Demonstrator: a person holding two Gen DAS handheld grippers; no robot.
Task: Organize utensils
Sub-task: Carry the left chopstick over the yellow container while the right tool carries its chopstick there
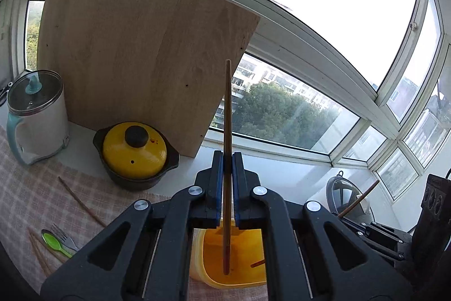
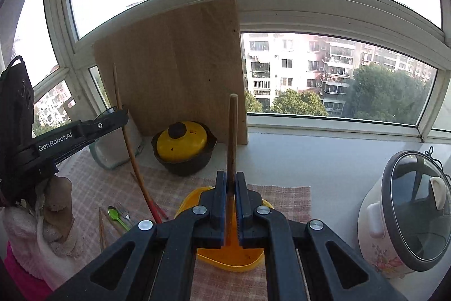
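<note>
A wide window (image 1: 324,27) fills the back of both views, with a wooden board (image 1: 141,61) leaning upright against it on the white sill (image 2: 324,157). The right wrist view alone shows the flowered rice cooker (image 2: 400,219) whole, at the sill's right end; the left wrist view catches only its lid edge. The left wrist view alone shows the white kettle (image 1: 36,117) clearly, left of the yellow-lidded pot (image 1: 135,151) that stands on the checked cloth (image 1: 33,199) before the board.

The yellow container (image 1: 234,261) sits on the cloth directly under both grippers. The left gripper (image 1: 227,160) has its blue pads pressed on a long chopstick (image 1: 227,160), held upright with its lower end down inside the container. The right gripper (image 2: 231,179) pinches a second wooden chopstick (image 2: 232,131) the same way, above the container's rim.

Only the right wrist view shows the left gripper from the side, with the person's sleeve below it. Left on the cloth lie a green spoon (image 1: 52,240), a fork (image 1: 63,236) touching it, and loose chopsticks (image 1: 80,202).
</note>
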